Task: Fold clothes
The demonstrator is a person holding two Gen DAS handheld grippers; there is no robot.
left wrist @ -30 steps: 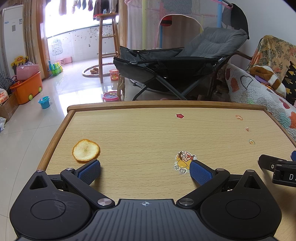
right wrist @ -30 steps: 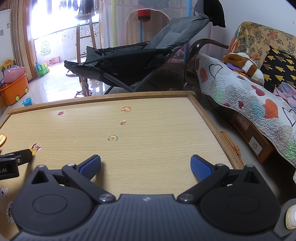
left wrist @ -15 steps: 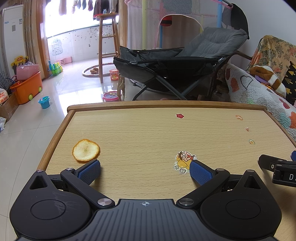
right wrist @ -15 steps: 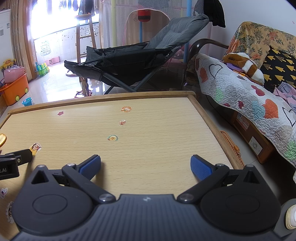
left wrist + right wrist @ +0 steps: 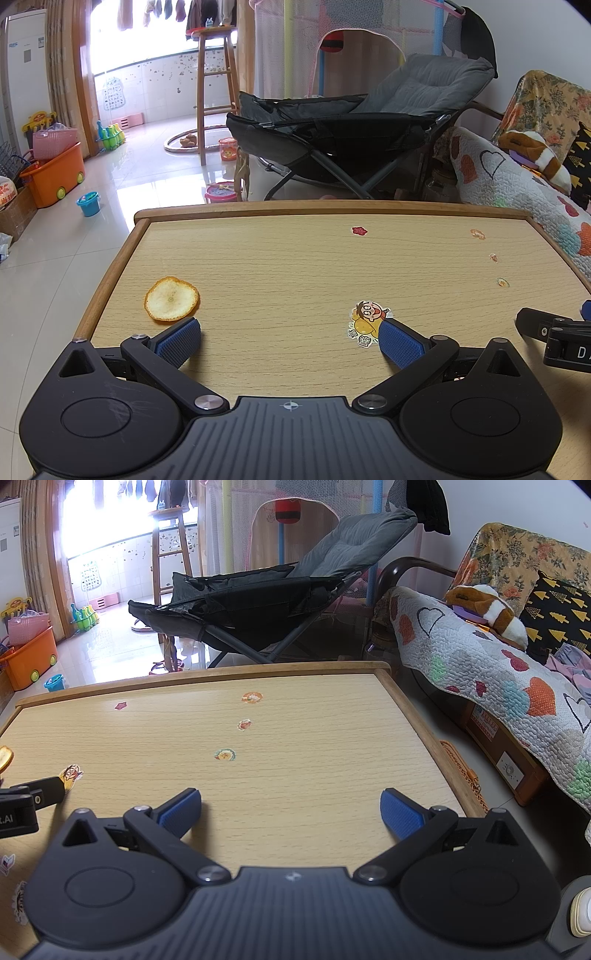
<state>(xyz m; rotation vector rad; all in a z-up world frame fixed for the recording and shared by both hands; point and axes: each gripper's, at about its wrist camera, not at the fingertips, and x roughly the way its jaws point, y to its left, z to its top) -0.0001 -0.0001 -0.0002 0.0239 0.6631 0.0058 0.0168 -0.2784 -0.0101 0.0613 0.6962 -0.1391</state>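
Both grippers are sitting low over the tabletop, side by side, nothing held. The left gripper is spread wide, blue pads well apart – one just beside the dried orange slice, the other touching the edge of the cartoon sticker. The right gripper is likewise gaping wide over bare wood, with small stickers ahead of it.

No clothes are showing on the tabletop in either view – the garment is out of sight, so folding is not yet starting. Judging from this, the step in hand is the idle pre-fetch stage. The next move is likely calling for locating a garment off the tabletop, bringing it over and spreading it flat.
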